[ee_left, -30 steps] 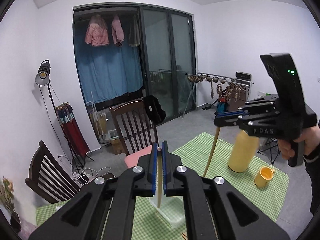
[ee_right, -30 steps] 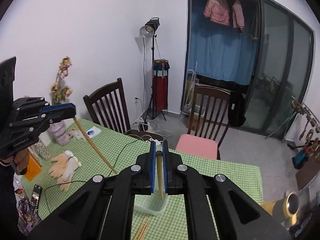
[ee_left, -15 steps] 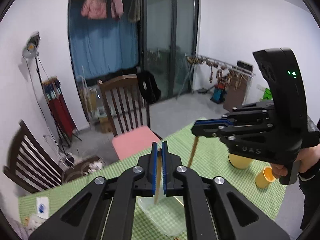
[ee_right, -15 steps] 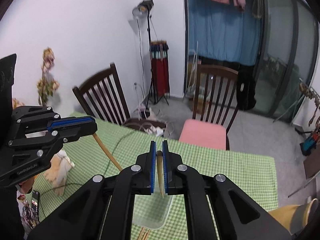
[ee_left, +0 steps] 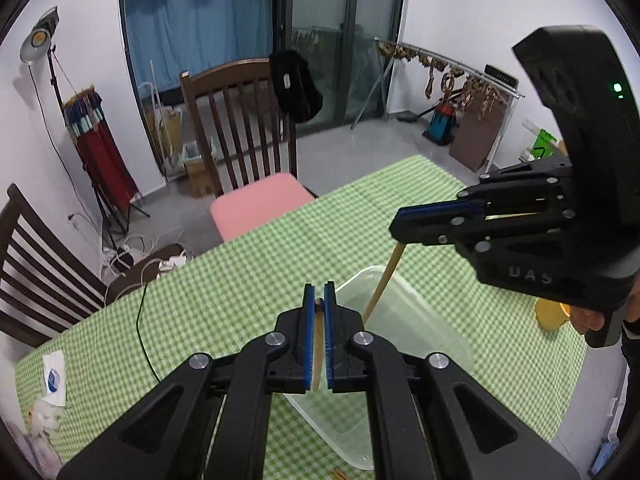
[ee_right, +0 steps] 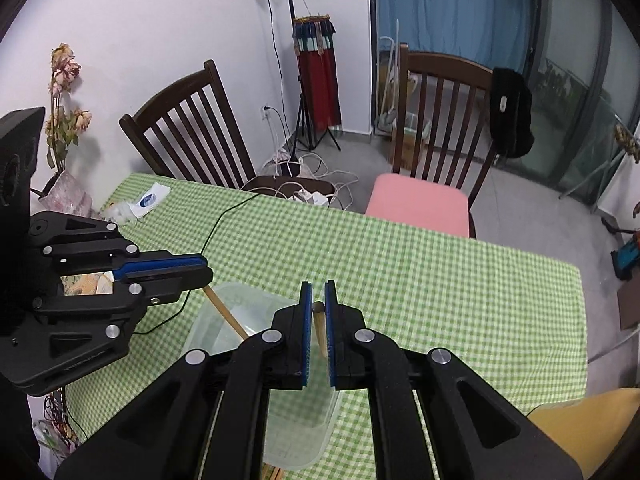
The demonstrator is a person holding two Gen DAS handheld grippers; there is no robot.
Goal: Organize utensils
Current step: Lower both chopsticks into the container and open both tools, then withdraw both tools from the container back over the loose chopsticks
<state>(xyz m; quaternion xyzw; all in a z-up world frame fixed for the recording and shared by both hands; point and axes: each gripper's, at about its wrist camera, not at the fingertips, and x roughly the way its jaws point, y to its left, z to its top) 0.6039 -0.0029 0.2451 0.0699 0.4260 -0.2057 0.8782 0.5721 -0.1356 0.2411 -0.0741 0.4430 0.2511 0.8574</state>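
Note:
In the left wrist view my left gripper [ee_left: 319, 293] is shut on a wooden chopstick [ee_left: 318, 344], which points down at a clear plastic container [ee_left: 460, 344] on the green checked tablecloth. To its right, my right gripper [ee_left: 398, 227] is shut on a second chopstick [ee_left: 383, 280] whose lower end reaches inside the container's far rim. The right wrist view shows the right gripper [ee_right: 319, 291] clamped on its chopstick [ee_right: 319, 322] above the container [ee_right: 200, 320]. There the left gripper [ee_right: 203, 269] sits at the left, its chopstick [ee_right: 226, 314] slanting into the box.
A yellow cup [ee_left: 550, 314] stands right of the container and a yellow bottle [ee_right: 580, 420] sits near the right gripper. More chopsticks [ee_right: 272, 472] lie on the cloth by the container's near end. A pink-cushioned chair [ee_right: 418, 204] and a black cable [ee_right: 224, 216] border the table.
Both grippers have sunk toward the table and tipped further downward, each keeping its chopstick. The chopstick ends now hang at the clear container instead of high above it.

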